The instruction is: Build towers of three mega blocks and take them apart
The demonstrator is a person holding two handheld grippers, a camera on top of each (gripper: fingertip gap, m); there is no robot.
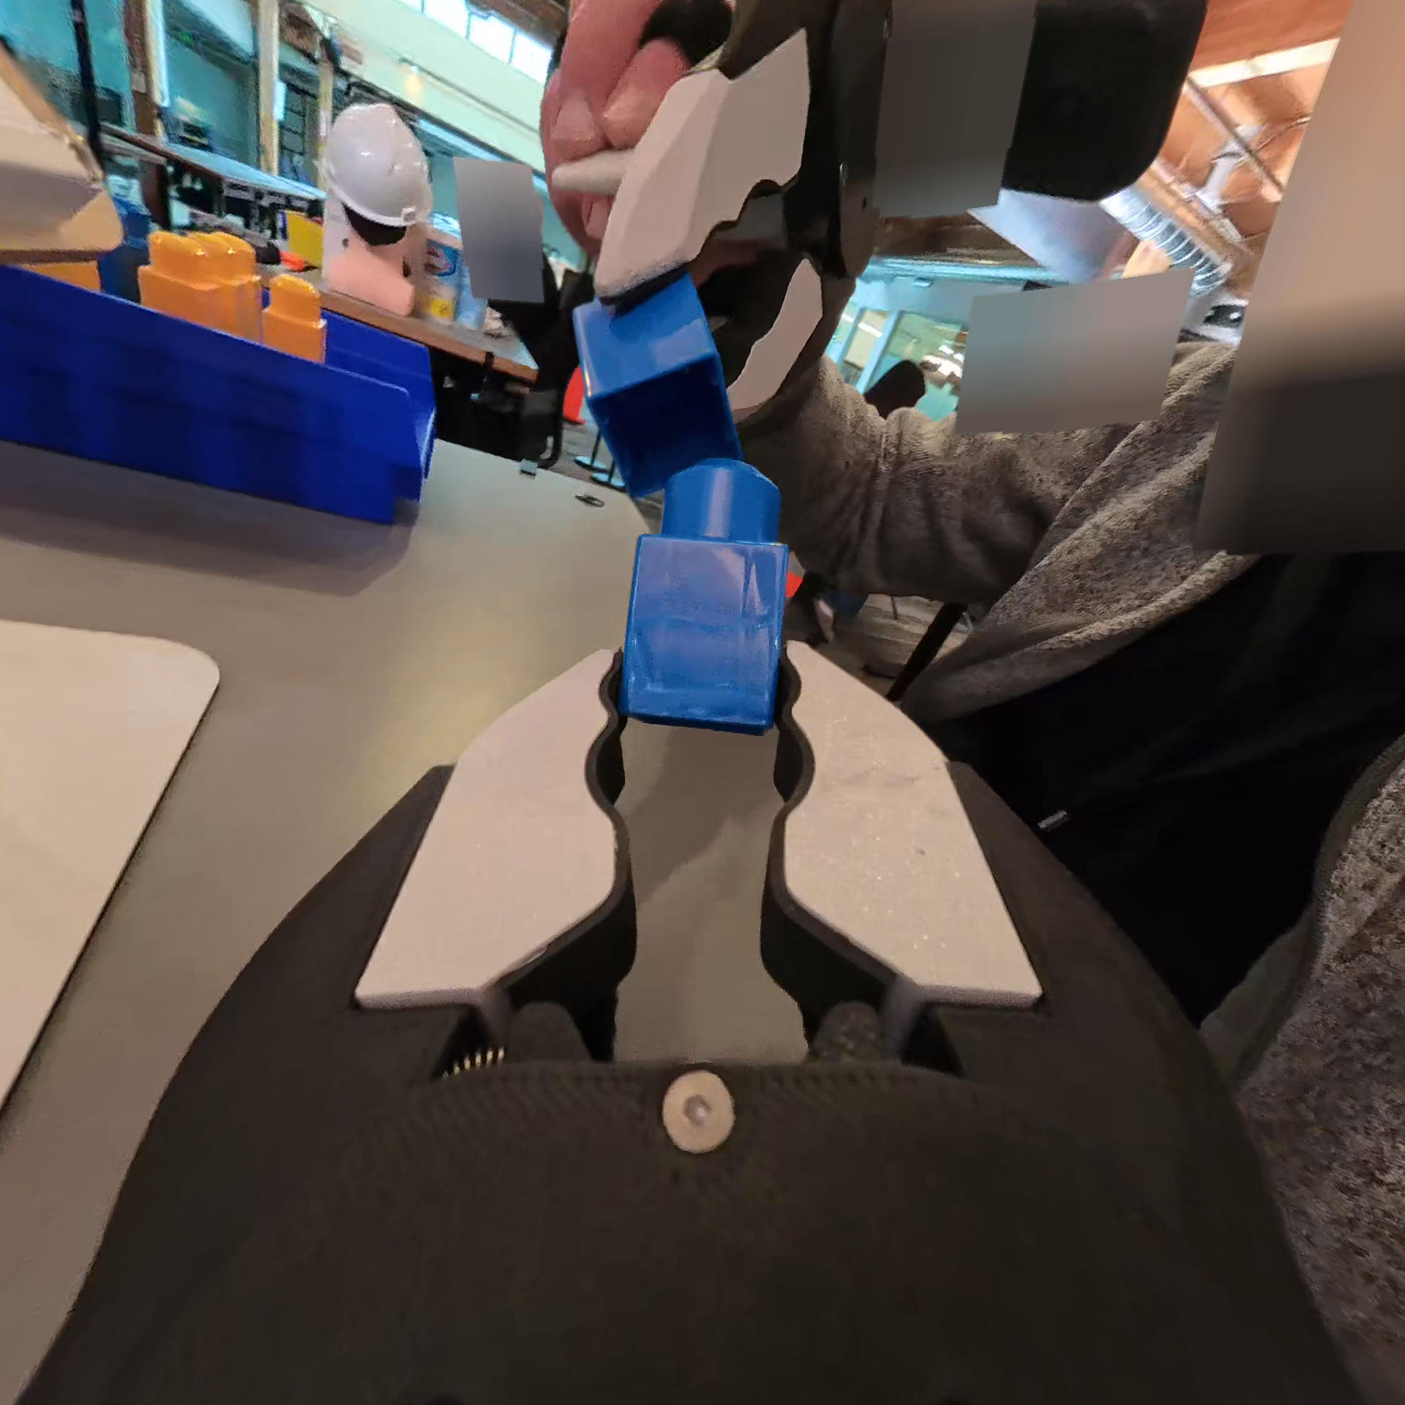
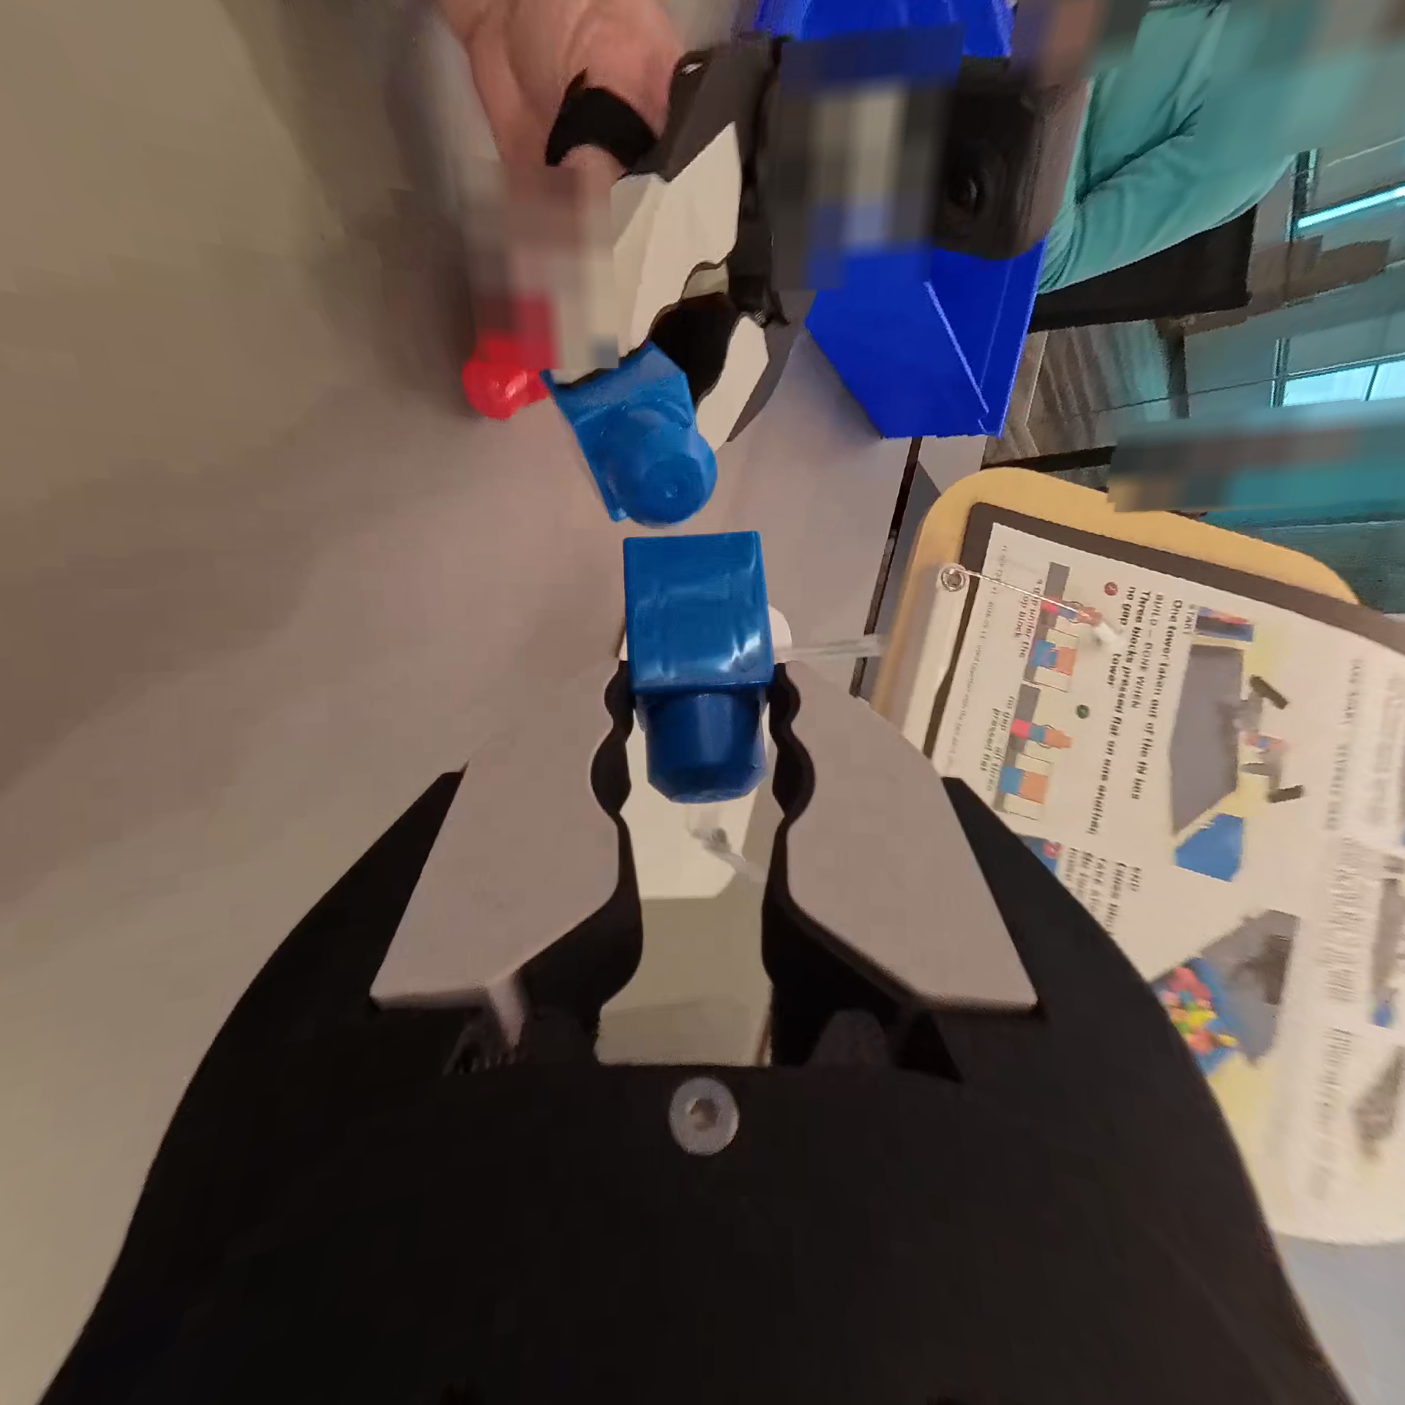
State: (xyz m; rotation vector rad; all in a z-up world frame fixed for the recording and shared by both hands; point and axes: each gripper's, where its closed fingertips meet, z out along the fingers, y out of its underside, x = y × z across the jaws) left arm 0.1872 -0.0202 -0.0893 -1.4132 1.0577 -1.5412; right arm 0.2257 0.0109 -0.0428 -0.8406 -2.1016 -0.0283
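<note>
Several grey and mosaic patches laid over the top and right of both views. Right wrist view smeared by motion, upper part hard to read. Printed sheet on a tan tray at right of that view, cut off by the frame edge; a small red block at upper left, partly behind a mosaic patch.

In the left wrist view: grey table across the left and centre, pale mat at left edge, cropped. Blue bin at upper left holding orange blocks. White hard hat on a stand behind it. Grey fleece sleeve filling the right side, blocking the background there.

Left gripper at lower centre, closed on a blue block, both pads pressed to its sides, stud pointing away toward upper centre. Right gripper at lower centre of its own view, clamped on a second blue block, pads against its sides, stud pointing back toward the camera. The two blocks held above the table, facing each other near the centre of each view, close together; contact between them cannot be told.
</note>
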